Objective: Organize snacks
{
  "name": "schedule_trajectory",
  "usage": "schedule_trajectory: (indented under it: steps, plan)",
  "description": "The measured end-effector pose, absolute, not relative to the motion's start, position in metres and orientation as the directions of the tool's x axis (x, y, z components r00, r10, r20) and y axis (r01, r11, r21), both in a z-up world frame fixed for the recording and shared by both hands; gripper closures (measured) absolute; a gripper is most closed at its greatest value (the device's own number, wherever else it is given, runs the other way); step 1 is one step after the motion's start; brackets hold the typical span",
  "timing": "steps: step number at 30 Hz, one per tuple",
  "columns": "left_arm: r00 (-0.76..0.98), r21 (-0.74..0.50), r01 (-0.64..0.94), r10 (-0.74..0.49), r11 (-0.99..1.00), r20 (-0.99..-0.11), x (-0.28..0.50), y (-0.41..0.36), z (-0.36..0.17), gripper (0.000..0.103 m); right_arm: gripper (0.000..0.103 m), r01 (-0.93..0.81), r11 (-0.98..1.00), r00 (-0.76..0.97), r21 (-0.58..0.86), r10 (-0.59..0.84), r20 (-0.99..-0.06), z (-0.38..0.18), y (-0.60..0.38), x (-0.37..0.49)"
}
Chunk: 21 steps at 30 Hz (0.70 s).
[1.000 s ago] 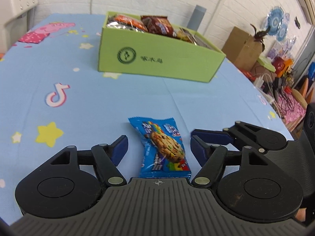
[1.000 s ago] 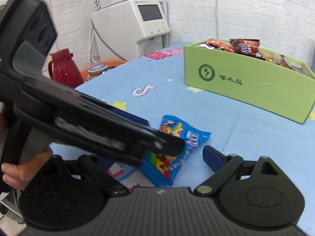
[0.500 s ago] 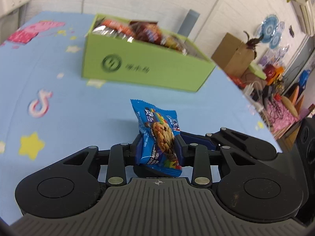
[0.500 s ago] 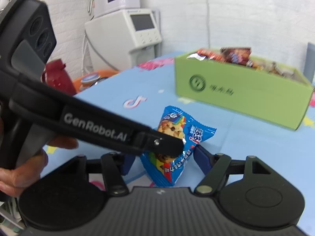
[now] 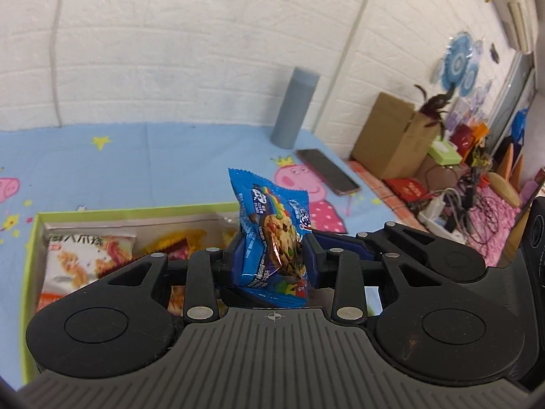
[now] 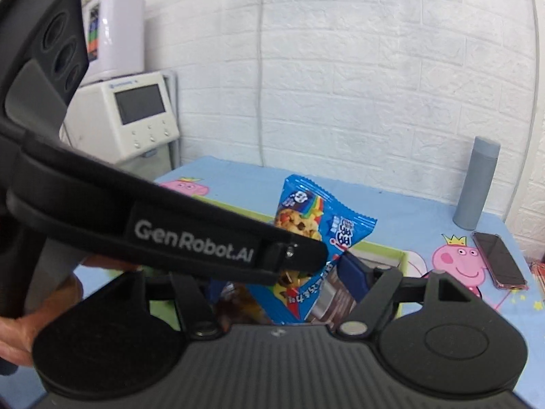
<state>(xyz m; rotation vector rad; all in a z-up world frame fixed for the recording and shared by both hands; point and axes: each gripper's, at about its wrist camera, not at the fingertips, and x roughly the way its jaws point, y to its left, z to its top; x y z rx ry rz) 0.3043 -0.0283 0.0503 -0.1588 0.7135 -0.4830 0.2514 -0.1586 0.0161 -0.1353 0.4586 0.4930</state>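
My left gripper [image 5: 272, 255] is shut on a blue cookie packet [image 5: 272, 235] and holds it upright above the green snack box [image 5: 30, 238], which holds several snack bags [image 5: 85, 259]. In the right wrist view the same packet [image 6: 316, 235] shows pinched by the left gripper's arm [image 6: 170, 235], above the box [image 6: 385, 250]. My right gripper [image 6: 282, 283] stands open just behind the packet; its left finger is hidden by the left gripper, and only its right blue pad [image 6: 354, 272] shows. It grips nothing.
A grey cylinder bottle [image 5: 294, 107] and a phone [image 5: 327, 170] lie on the blue cartoon tablecloth [image 5: 136, 156] behind the box. A white appliance [image 6: 133, 116] stands at the far left. Cardboard boxes and clutter [image 5: 402, 136] lie off the table's right.
The left gripper closed on the cookie packet, lifted it off the table and carried it forward over the green box. The right gripper followed alongside, still open.
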Motion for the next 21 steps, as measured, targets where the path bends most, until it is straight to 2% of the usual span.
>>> schedule_trajectory:
  steps: [4,8,11,13,14,16,17,19,21]
  plan:
    - [0.634,-0.318,0.341,-0.466,0.885,-0.617,0.326,-0.022,0.019,0.083,0.025,-0.505,0.863,0.737,0.02,0.443,-0.511,-0.012,-0.155,0.282]
    - [0.648,-0.306,0.367,-0.477,0.879,-0.593,0.322,-0.019,0.012,0.082,0.023,-0.512,0.858,0.741,0.024,0.456,-0.493,-0.024,-0.155,0.28]
    - [0.648,-0.309,0.363,-0.476,0.879,-0.594,0.319,-0.019,0.012,0.078,0.022,-0.511,0.86,0.743,0.02,0.453,-0.494,-0.024,-0.155,0.28]
    - [0.649,-0.309,0.368,-0.481,0.877,-0.59,0.317,-0.019,0.012,0.069,0.021,-0.508,0.861,0.745,0.015,0.448,-0.494,-0.023,-0.155,0.28]
    - [0.653,-0.308,0.374,-0.484,0.875,-0.583,0.316,-0.019,0.013,0.066,0.018,-0.505,0.863,0.748,0.01,0.443,-0.494,-0.022,-0.154,0.279]
    - [0.654,-0.315,0.385,-0.497,0.867,-0.57,0.312,-0.02,0.016,0.05,0.009,-0.488,0.873,0.759,0.004,0.427,-0.492,-0.022,-0.153,0.279]
    - [0.661,-0.319,0.389,-0.503,0.864,-0.557,0.308,-0.019,0.02,0.046,0.008,-0.481,0.876,0.762,0.008,0.423,-0.491,-0.021,-0.155,0.279]
    - [0.686,-0.327,0.39,-0.508,0.861,-0.52,0.294,-0.015,0.031,0.035,0.008,-0.48,0.876,0.762,0.041,0.439,-0.477,-0.016,-0.163,0.273]
    - [0.71,-0.338,0.4,-0.522,0.852,-0.473,0.274,-0.008,0.046,0.032,0.008,-0.47,0.881,0.781,0.063,0.448,-0.434,-0.005,-0.176,0.254]
